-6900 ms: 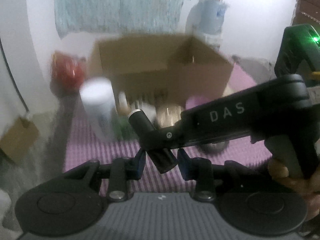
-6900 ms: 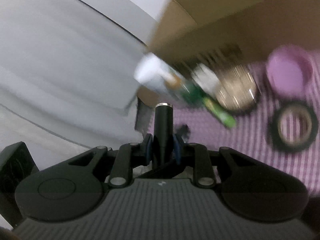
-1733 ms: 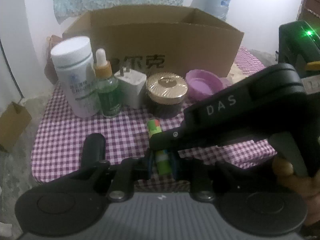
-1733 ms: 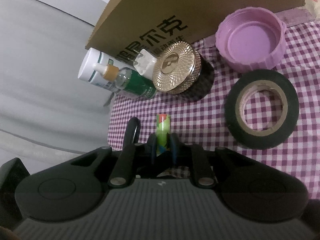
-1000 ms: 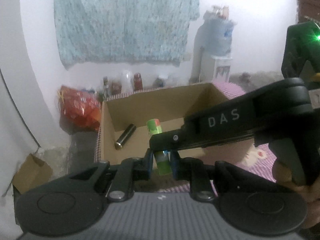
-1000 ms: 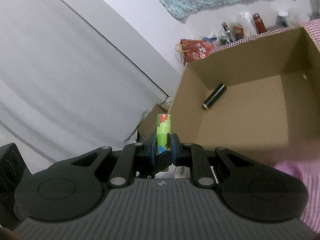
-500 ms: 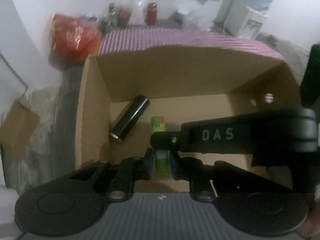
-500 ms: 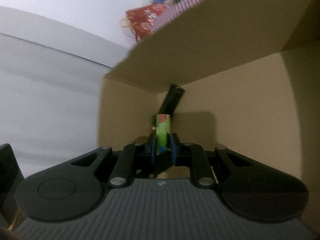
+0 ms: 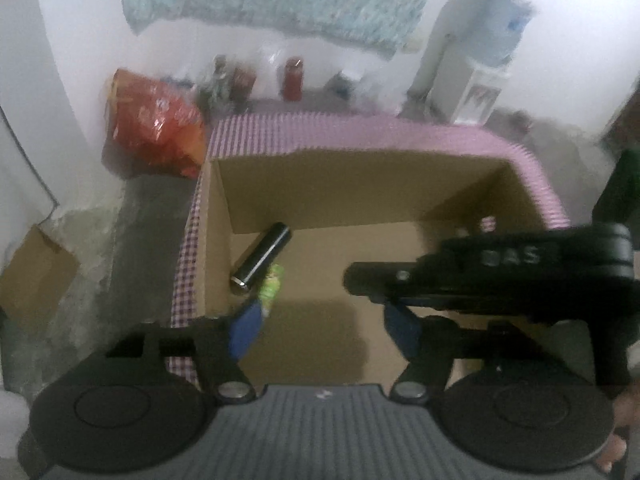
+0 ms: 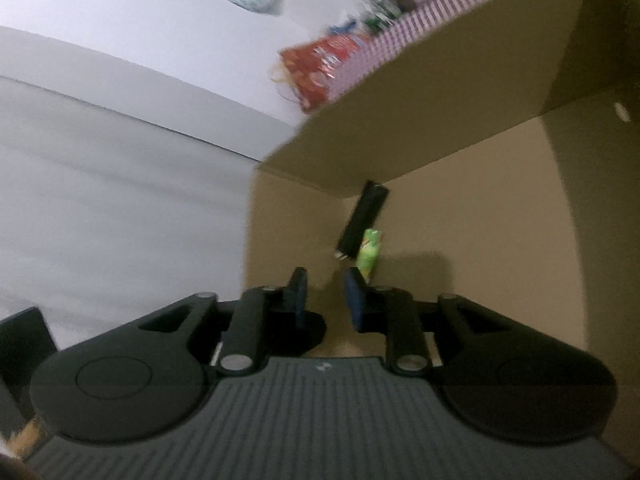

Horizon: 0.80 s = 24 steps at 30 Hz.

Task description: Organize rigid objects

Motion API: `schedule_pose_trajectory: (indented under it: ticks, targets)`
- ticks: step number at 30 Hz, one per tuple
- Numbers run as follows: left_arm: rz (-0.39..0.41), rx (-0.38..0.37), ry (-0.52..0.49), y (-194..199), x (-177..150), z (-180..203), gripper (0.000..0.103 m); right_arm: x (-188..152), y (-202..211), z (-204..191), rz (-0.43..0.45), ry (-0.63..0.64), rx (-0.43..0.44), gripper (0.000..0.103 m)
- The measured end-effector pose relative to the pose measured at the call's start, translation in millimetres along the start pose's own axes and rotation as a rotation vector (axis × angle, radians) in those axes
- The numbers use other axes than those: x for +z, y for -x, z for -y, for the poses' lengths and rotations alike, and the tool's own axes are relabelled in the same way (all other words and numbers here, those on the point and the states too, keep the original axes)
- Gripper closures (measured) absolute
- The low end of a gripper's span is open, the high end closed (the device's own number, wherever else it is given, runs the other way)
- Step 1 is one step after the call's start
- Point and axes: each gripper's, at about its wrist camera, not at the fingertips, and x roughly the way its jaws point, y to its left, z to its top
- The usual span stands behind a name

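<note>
At the far left of the left wrist view a small brown box (image 9: 38, 276) sits on the floor, and a red bag (image 9: 154, 124) lies beyond the checked cloth (image 9: 340, 130); neither looks to be part of the sorting. The cardboard box (image 9: 218, 240) stands open-topped on that cloth, presumably as the bin for the rigid objects. On its floor, close to the left wall, the black cylinder (image 9: 262, 258) lies slanted. The green tube (image 9: 270, 286) lies just beside it on the right, touching or nearly so; blur hides which.

The left gripper (image 9: 322, 330) hangs over the box with its fingers spread wide and nothing between them; its jaws have just been opening. That fits a release made low inside the walls, so the tube cannot roll off the table. The right gripper (image 10: 326, 298), seen in its own view, has its jaws a little apart and empty after just opening too; the green tube lies just beyond its right fingertip. In the left view the right gripper crosses the near right of the box, which suggests both hands carried the tube in together.
</note>
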Motion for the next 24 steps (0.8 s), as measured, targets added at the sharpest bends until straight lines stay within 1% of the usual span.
schedule_pose_trajectory:
  ticks: [1, 3, 4, 6, 8, 9, 11, 14, 16, 18, 20, 21, 24]
  targets:
    - [0.019, -0.022, -0.001, 13.8, -4.7, 1.5, 0.027, -5.5, 12.8, -2.8, 0.014, 0.015, 0.014, 0.074]
    - [0.075, -0.051, -0.005, 42.8, -16.8, 3.7, 0.019, -21.4, 42.9, -11.4, 0.050, 0.056, 0.037, 0.073]
    - [0.110, -0.057, -0.004, 57.8, -24.6, 3.9, 0.016, -31.0, 57.5, -15.9, 0.065, 0.080, 0.039, 0.073]
    - [0.184, -0.072, 0.005, 85.6, -41.7, 4.0, 0.005, -50.9, 83.8, -23.9, 0.089, 0.127, 0.054, 0.072]
    - [0.233, -0.080, 0.005, 105.1, -56.6, 2.8, 0.000, -72.3, 106.6, -30.5, 0.109, 0.164, 0.069, 0.069]
    - [0.254, -0.085, 0.005, 114.3, -67.2, 2.8, 0.000, -83.8, 117.7, -33.2, 0.122, 0.183, 0.076, 0.068]
    - [0.266, -0.092, 0.014, 124.1, -86.8, 2.7, 0.000, -105.1, 137.6, -37.9, 0.151, 0.222, 0.080, 0.060]
    - [0.250, -0.106, 0.046, 125.9, -122.9, -3.3, 0.000, -139.7, 158.4, -37.4, 0.197, 0.275, 0.068, 0.057]
    - [0.236, -0.108, 0.074, 120.0, -149.2, -7.2, 0.000, -161.9, 161.5, -32.5, 0.199, 0.290, 0.054, 0.056]
    - [0.220, -0.106, 0.086, 112.0, -170.0, -10.3, 0.000, -180.5, 152.6, -23.8, 0.182, 0.291, 0.036, 0.055]
    - [0.216, -0.085, 0.079, 106.5, -188.8, -11.0, 0.000, -196.3, 135.2, -16.3, 0.140, 0.291, 0.010, 0.054]
    - [0.225, -0.062, 0.072, 104.3, -197.9, -10.7, 0.000, -203.0, 126.5, -12.5, 0.118, 0.289, -0.001, 0.054]
    - [0.222, -0.026, 0.060, 92.0, -218.1, -10.3, 0.000, -215.3, 102.1, -2.6, 0.047, 0.260, -0.007, 0.054]
